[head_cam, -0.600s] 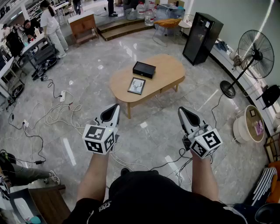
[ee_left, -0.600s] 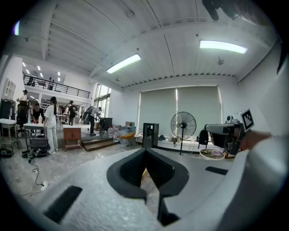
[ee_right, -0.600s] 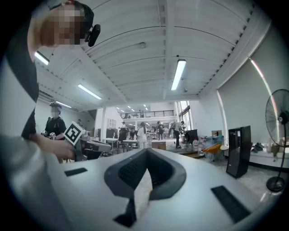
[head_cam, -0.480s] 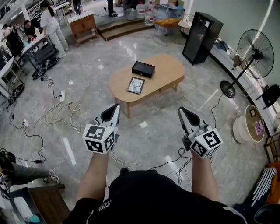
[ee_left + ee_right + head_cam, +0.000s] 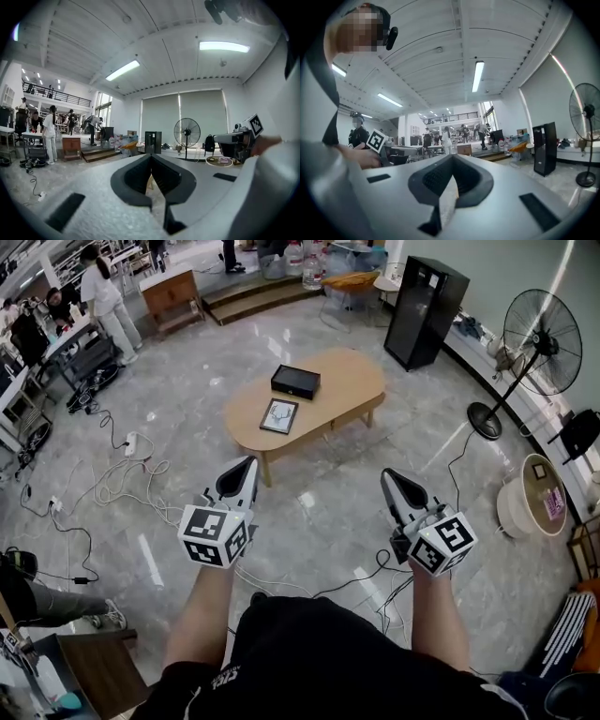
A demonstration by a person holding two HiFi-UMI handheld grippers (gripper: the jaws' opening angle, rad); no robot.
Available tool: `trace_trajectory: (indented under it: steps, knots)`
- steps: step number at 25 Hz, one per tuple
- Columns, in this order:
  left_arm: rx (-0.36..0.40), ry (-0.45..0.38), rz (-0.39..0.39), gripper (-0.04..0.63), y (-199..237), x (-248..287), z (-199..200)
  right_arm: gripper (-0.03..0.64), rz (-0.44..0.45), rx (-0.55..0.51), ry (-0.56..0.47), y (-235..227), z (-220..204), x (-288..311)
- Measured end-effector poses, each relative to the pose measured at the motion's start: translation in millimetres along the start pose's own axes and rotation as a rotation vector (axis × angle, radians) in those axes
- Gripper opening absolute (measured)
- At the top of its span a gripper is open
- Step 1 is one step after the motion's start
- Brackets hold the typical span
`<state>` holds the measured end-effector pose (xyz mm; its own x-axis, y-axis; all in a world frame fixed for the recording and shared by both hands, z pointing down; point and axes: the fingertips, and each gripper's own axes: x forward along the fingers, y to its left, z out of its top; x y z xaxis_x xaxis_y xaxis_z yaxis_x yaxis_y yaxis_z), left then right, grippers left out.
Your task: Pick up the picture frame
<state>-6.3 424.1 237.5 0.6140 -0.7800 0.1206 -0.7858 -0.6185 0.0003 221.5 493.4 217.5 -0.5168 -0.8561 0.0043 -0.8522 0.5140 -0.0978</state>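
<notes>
Picture frame [image 5: 279, 416] lies flat at the left end of a table [image 5: 352, 388], well beyond the left gripper [image 5: 247, 465] and right gripper [image 5: 387, 476], both clenched and empty.
The left gripper is the nearer one, with the frame almost straight ahead of it, long side running near to far.

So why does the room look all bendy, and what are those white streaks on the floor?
Head view: the wide lens curves the floor towards the edges, and the white streaks are glare off its shiny tiles. Left gripper view and right gripper view: fisheye lenses bend the ceiling and leave black corners.
</notes>
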Motion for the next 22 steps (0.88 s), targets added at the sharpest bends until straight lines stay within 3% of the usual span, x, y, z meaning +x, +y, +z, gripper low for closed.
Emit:
trace_trajectory:
  steps: [11, 22]
  knots:
    - [-0.008, 0.03, -0.026, 0.011, -48, 6, -10, 0.005, -0.011, 0.086, 0.012, -21, -16, -39]
    - [-0.061, 0.018, -0.045, 0.011, 22, 52, -26, 0.006, -0.024, 0.068, 0.057, -35, -21, 34]
